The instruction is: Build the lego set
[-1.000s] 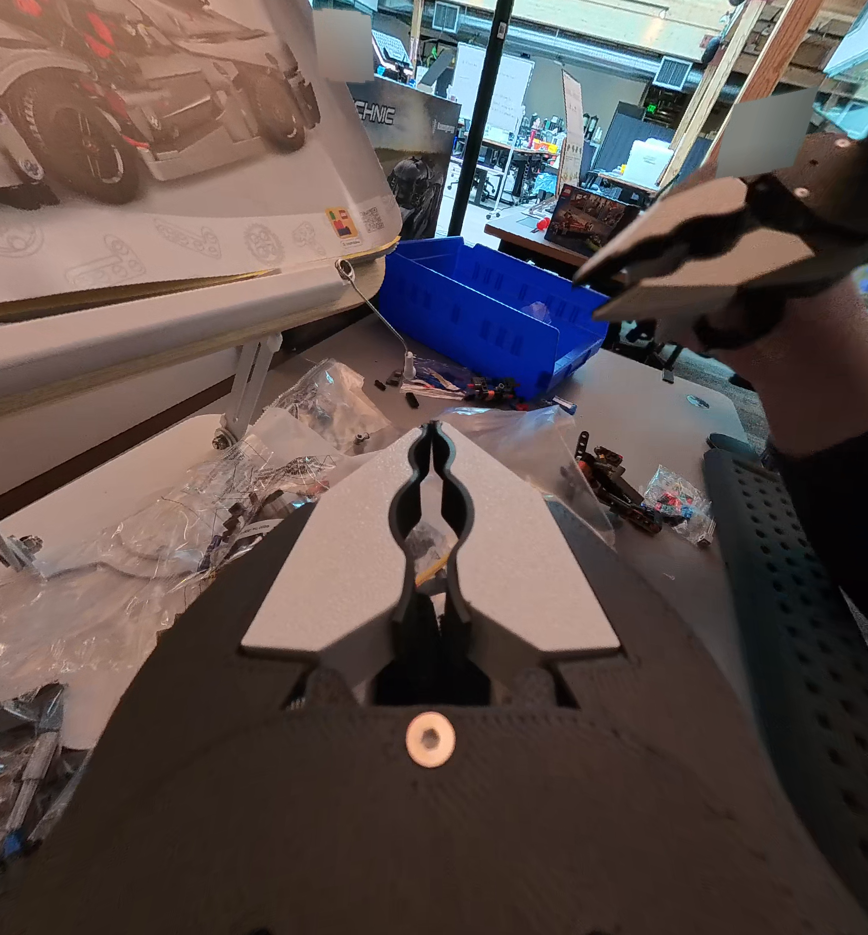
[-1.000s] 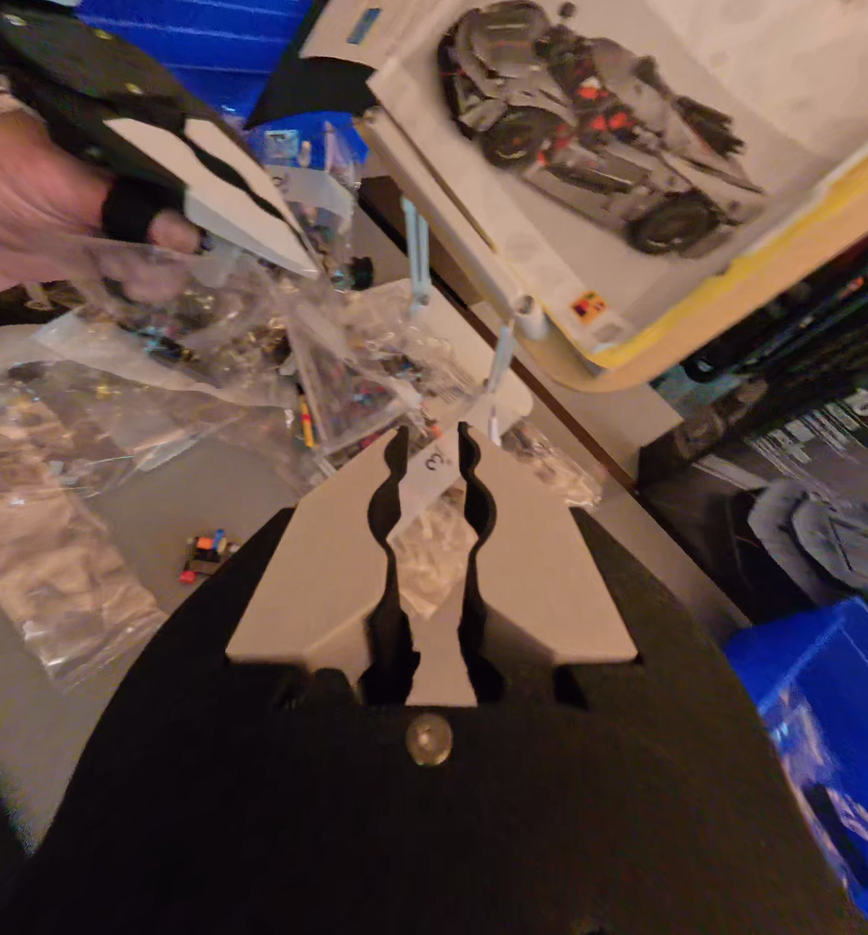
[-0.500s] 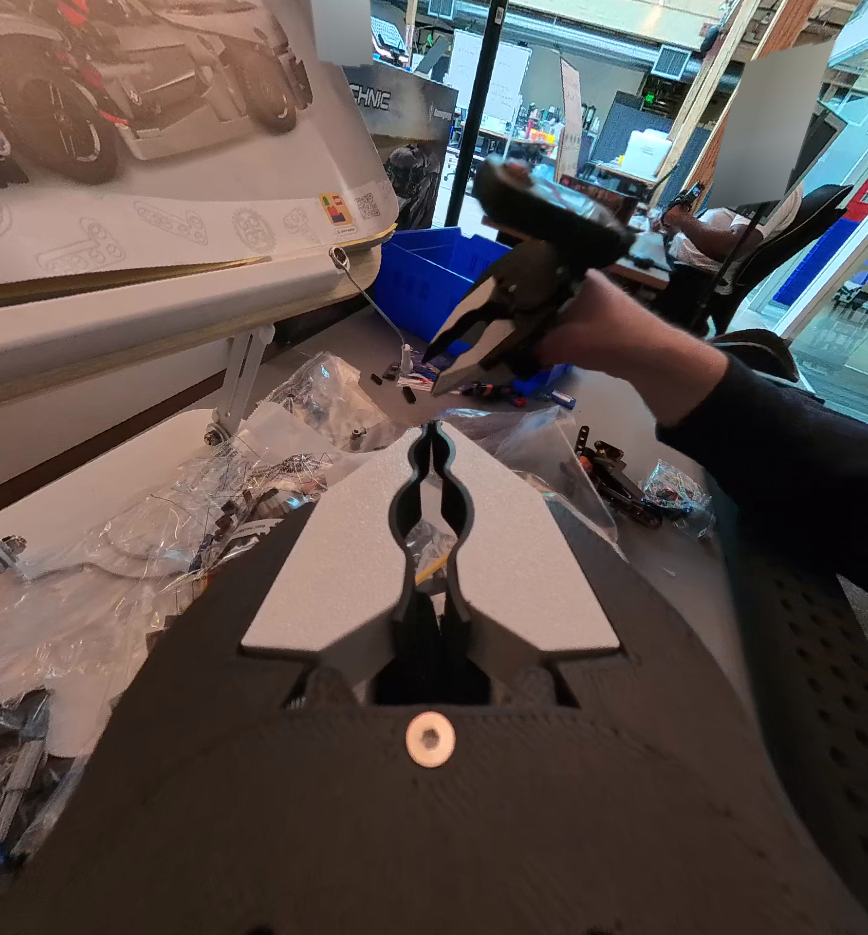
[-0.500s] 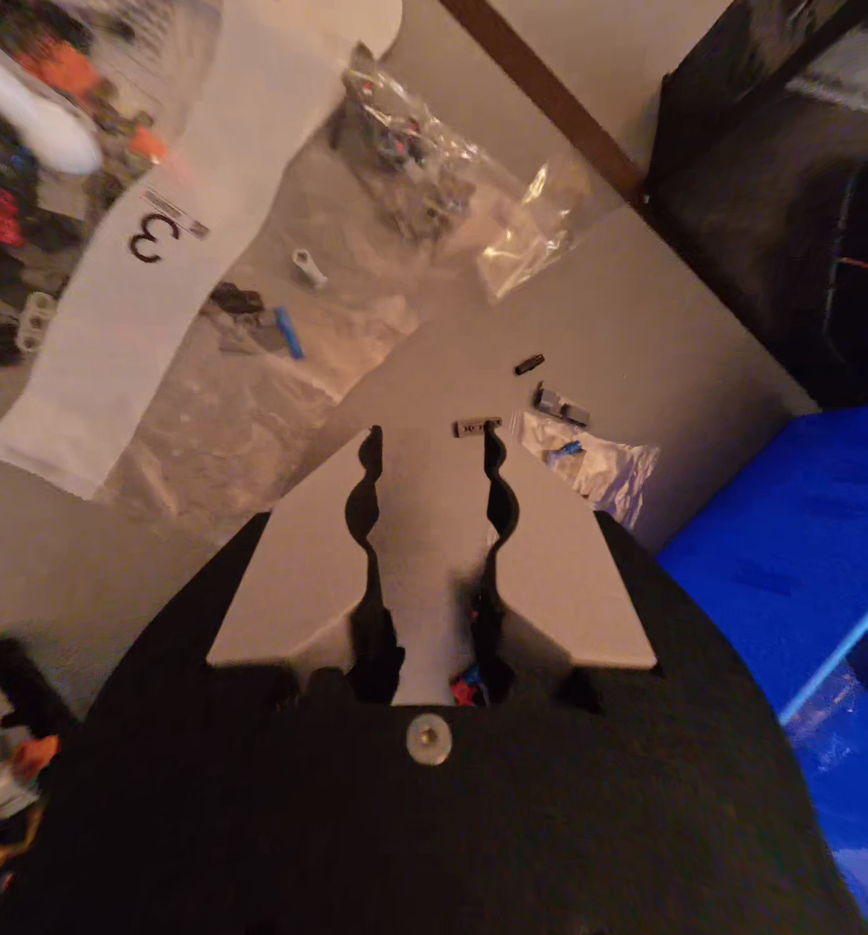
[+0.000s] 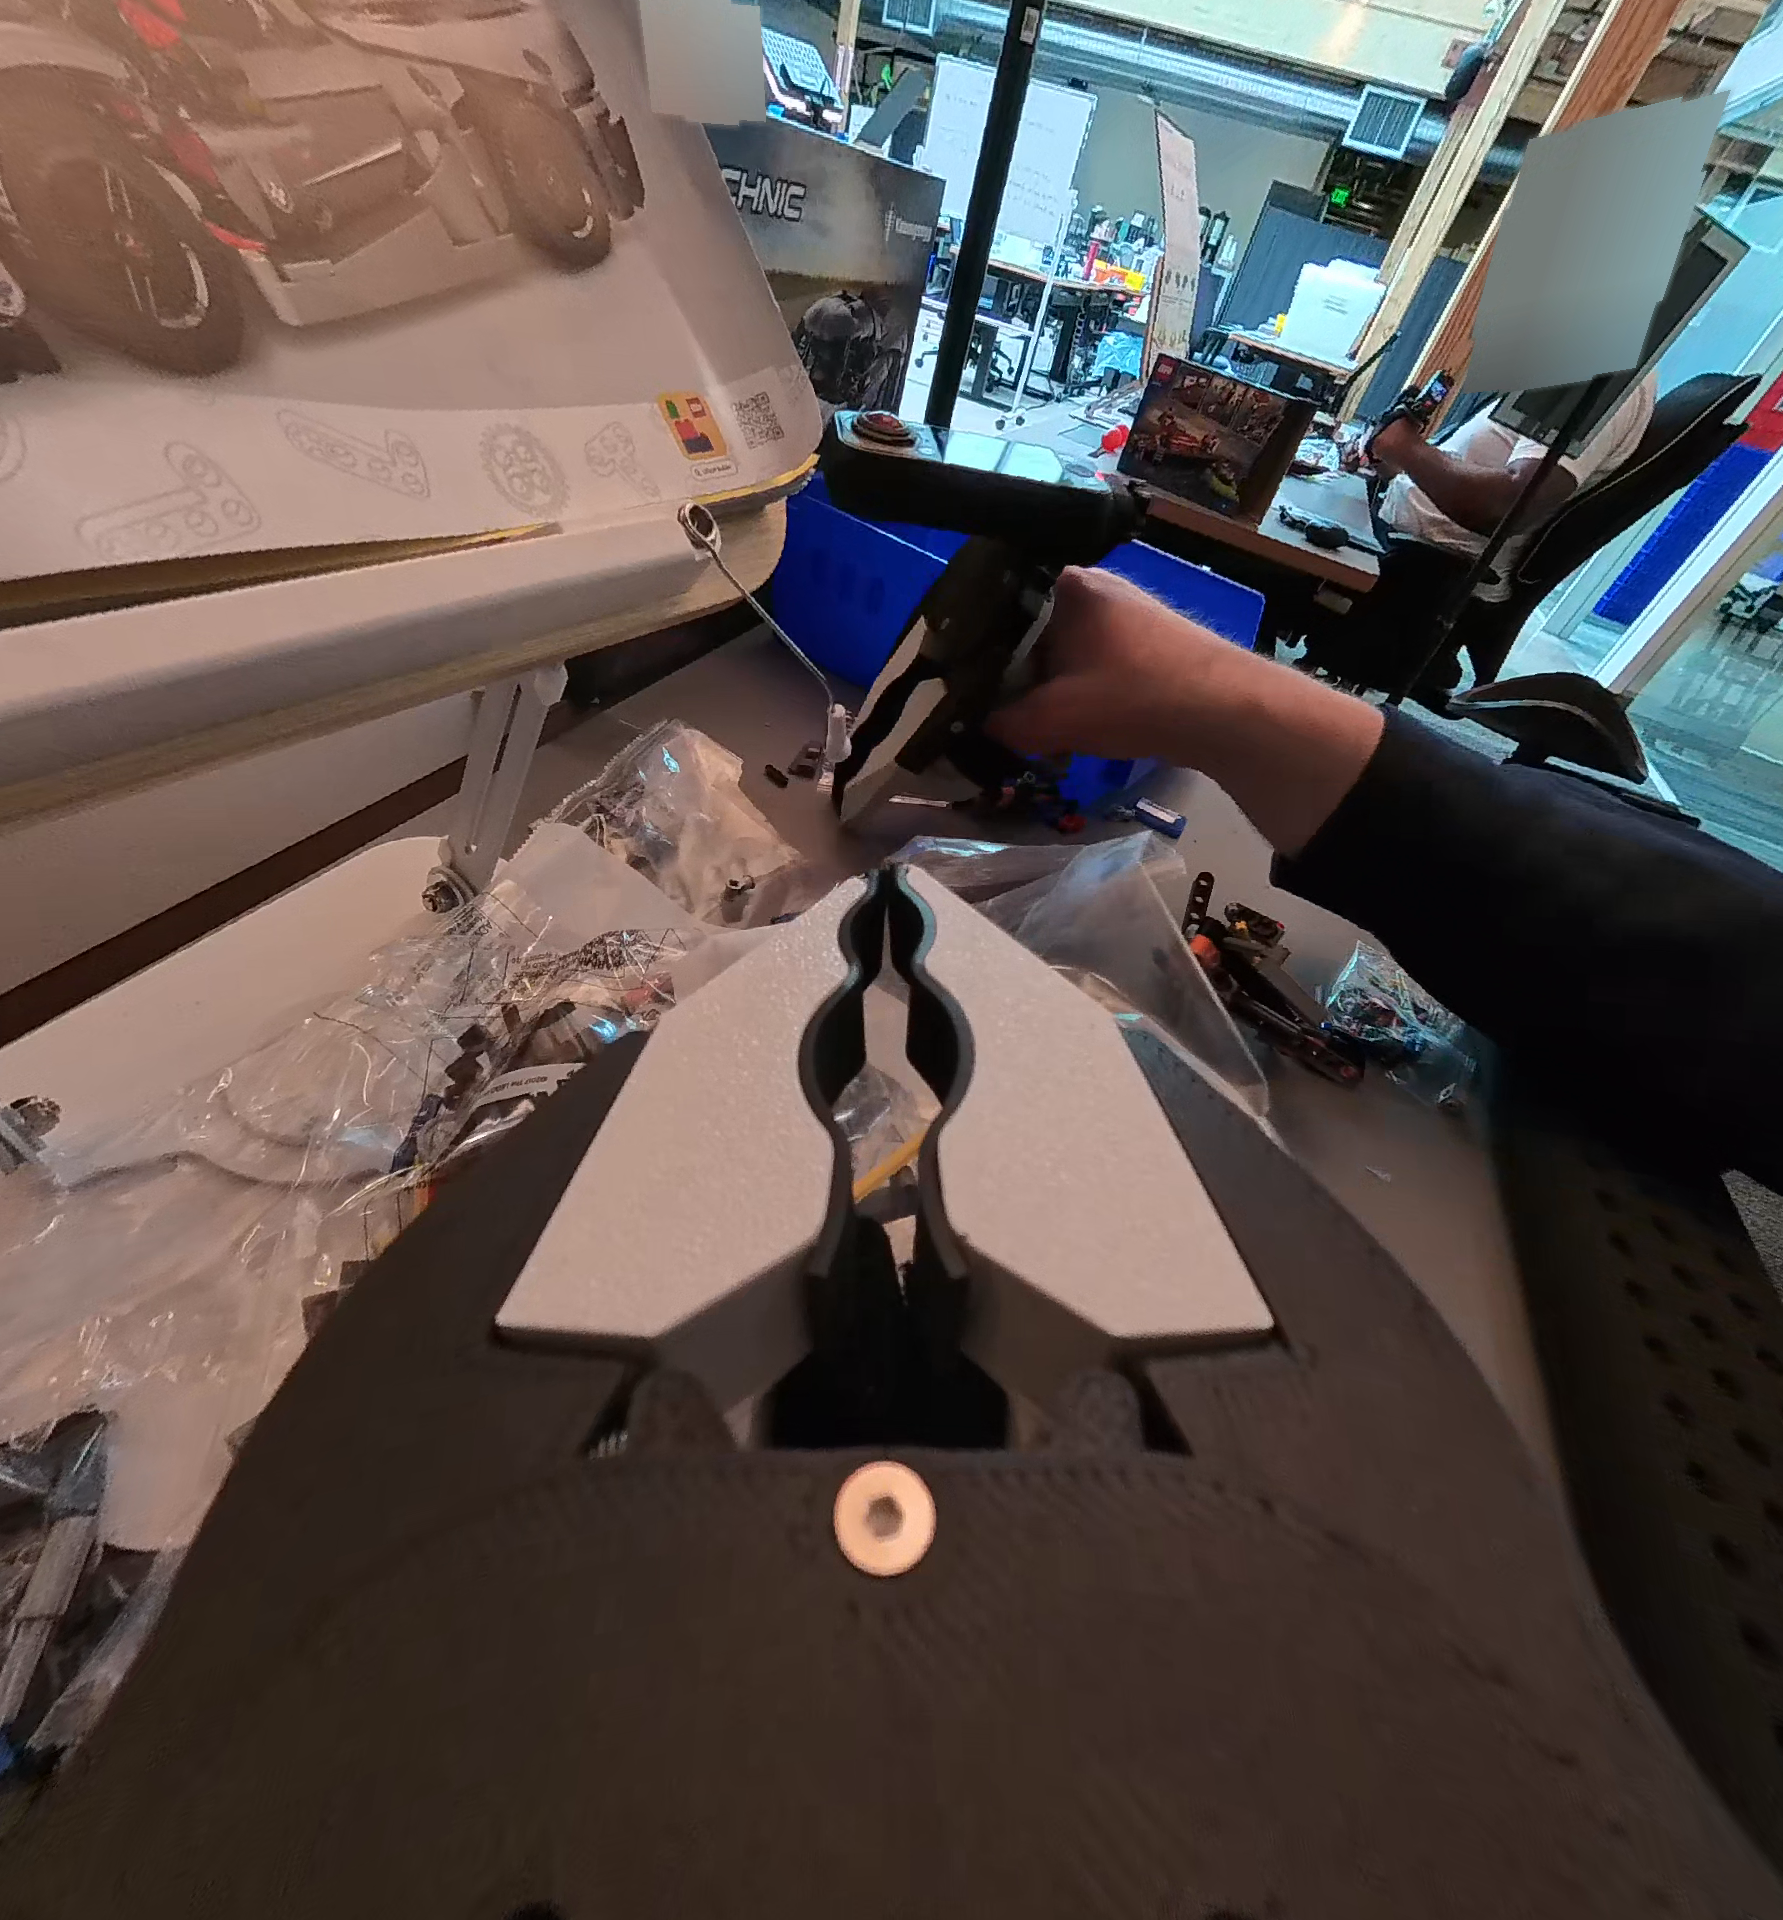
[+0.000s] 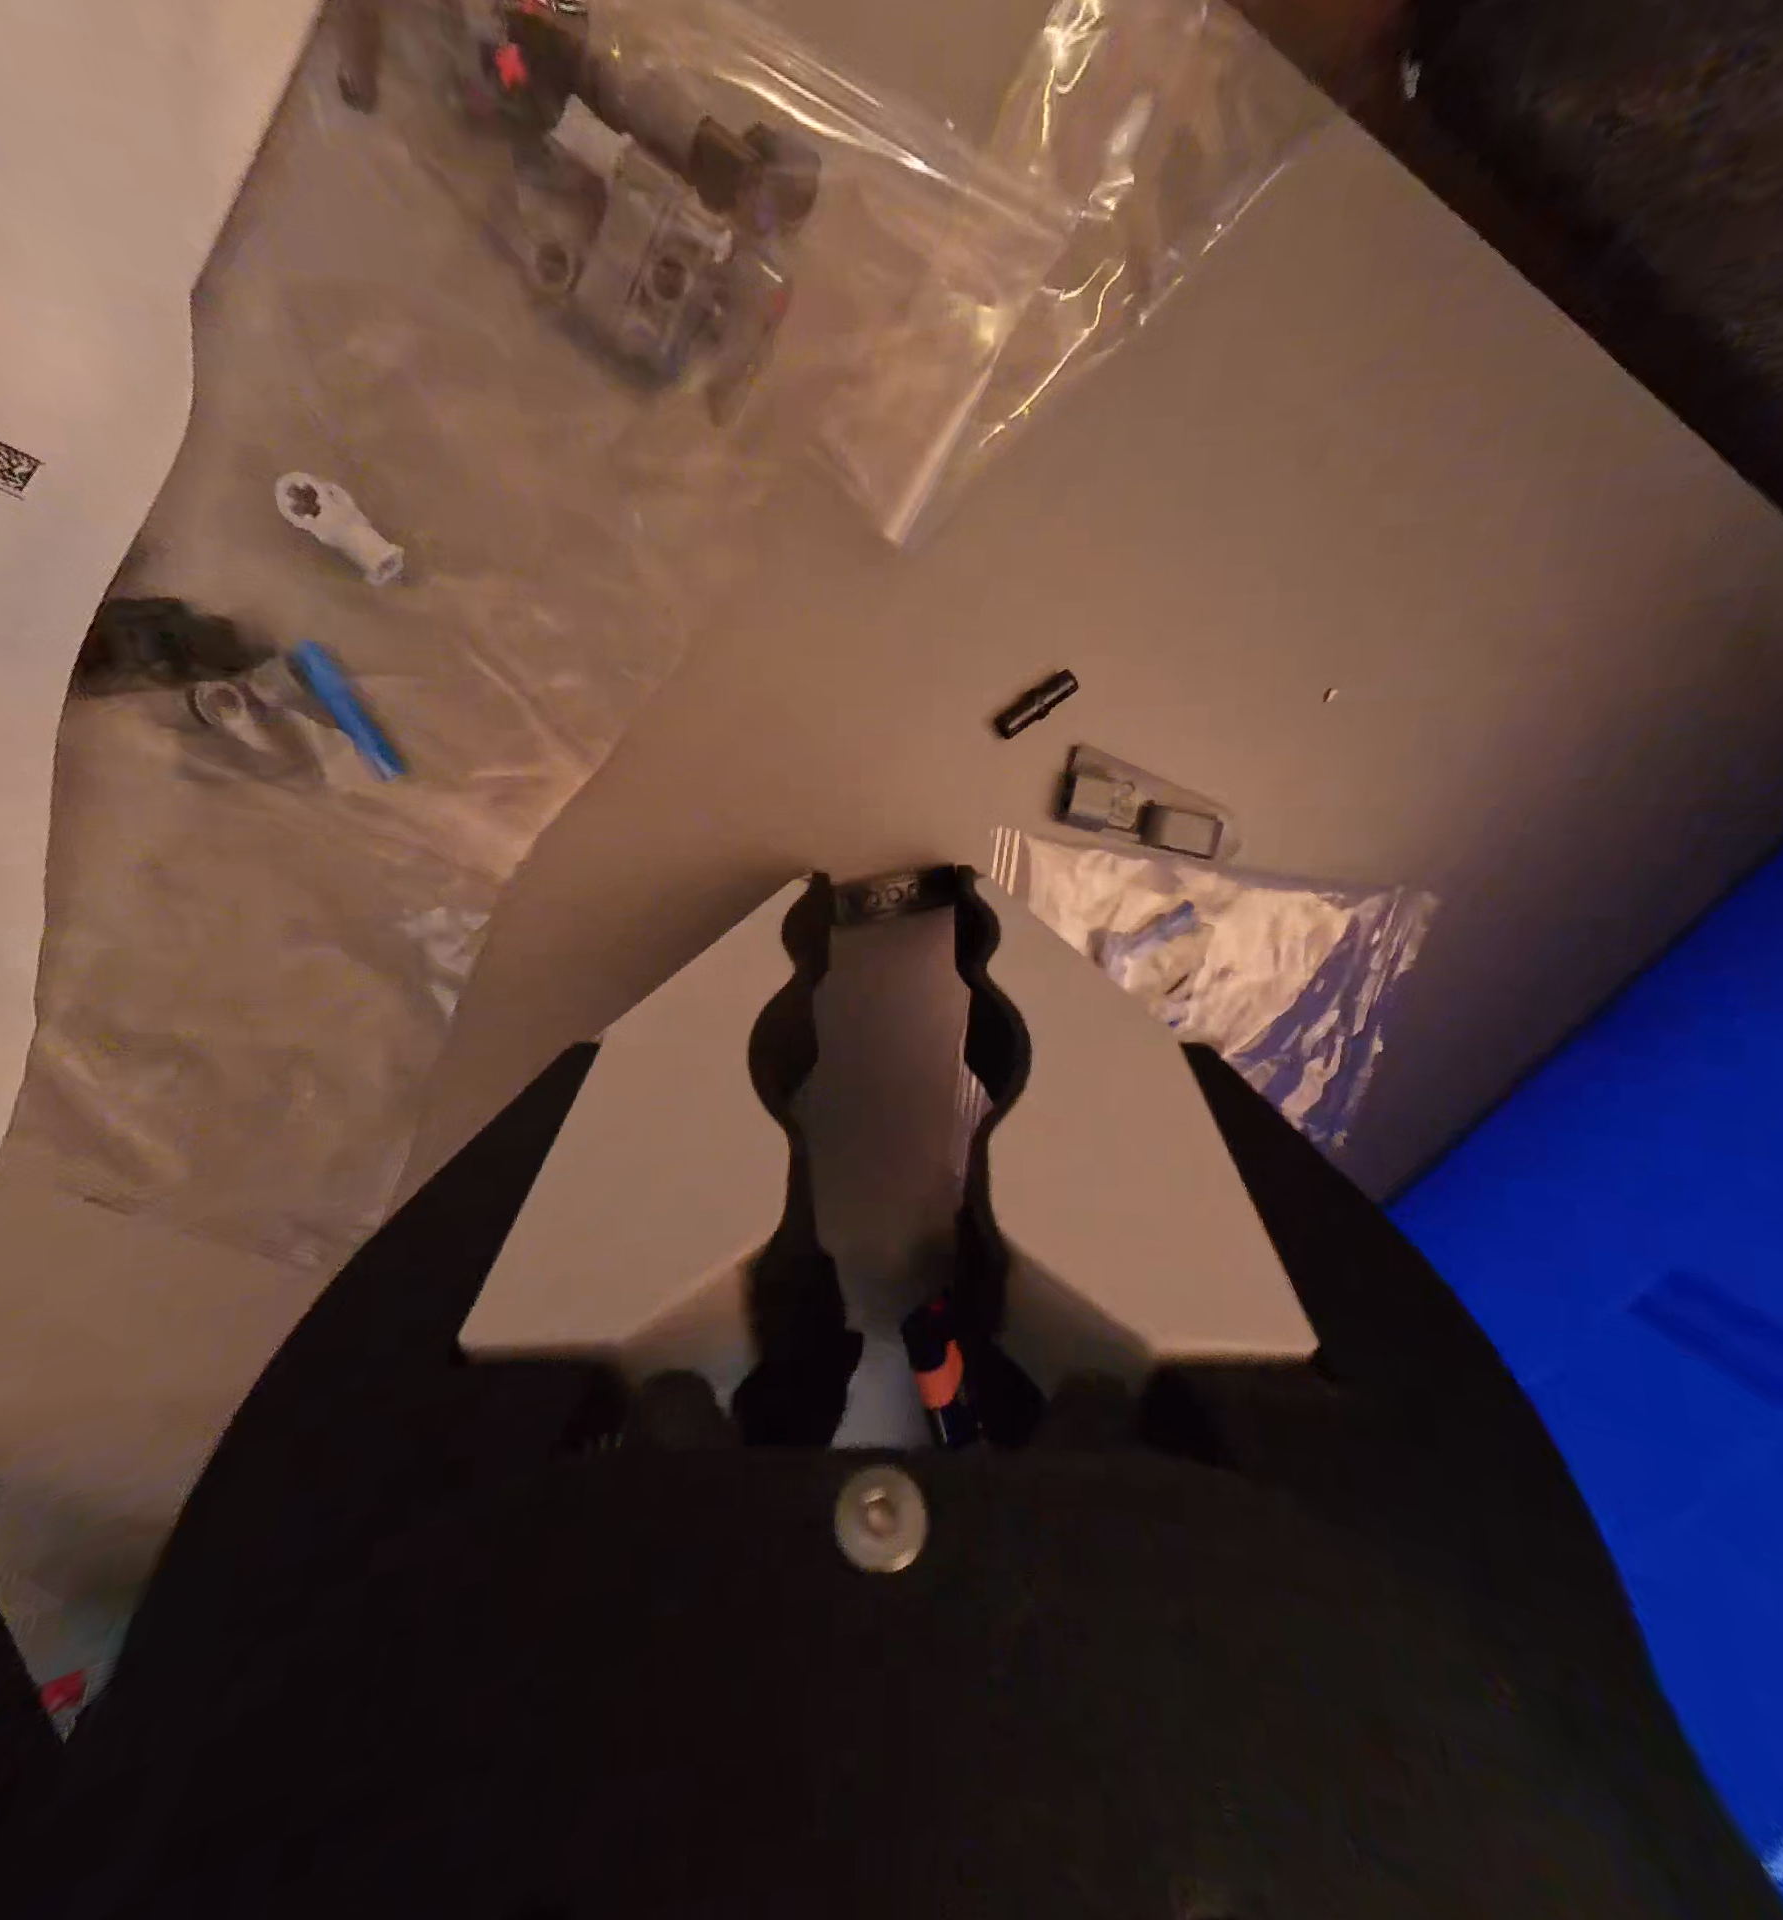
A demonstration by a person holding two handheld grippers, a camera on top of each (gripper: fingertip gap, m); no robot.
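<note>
Currently the right hand-held gripper [image 6: 889, 883] points down at the grey bench [image 6: 1282, 520], its fingertips clamped on a small dark studded plate [image 6: 889, 896] at bench level. Just beyond the plate lie a black pin [image 6: 1034, 703] and a flat grey piece [image 6: 1141, 805]. Left of the plate, a clear bag [image 6: 367, 727] holds a blue pin [image 6: 349, 709] and a white connector [image 6: 336, 530]. Right of it stands a blue bin [image 6: 1645, 1195]; contents not visible. The left hand-held gripper [image 5: 889, 894] hovers with fingertips nearly together, holding nothing, above bagged parts [image 5: 347, 1060].
</note>
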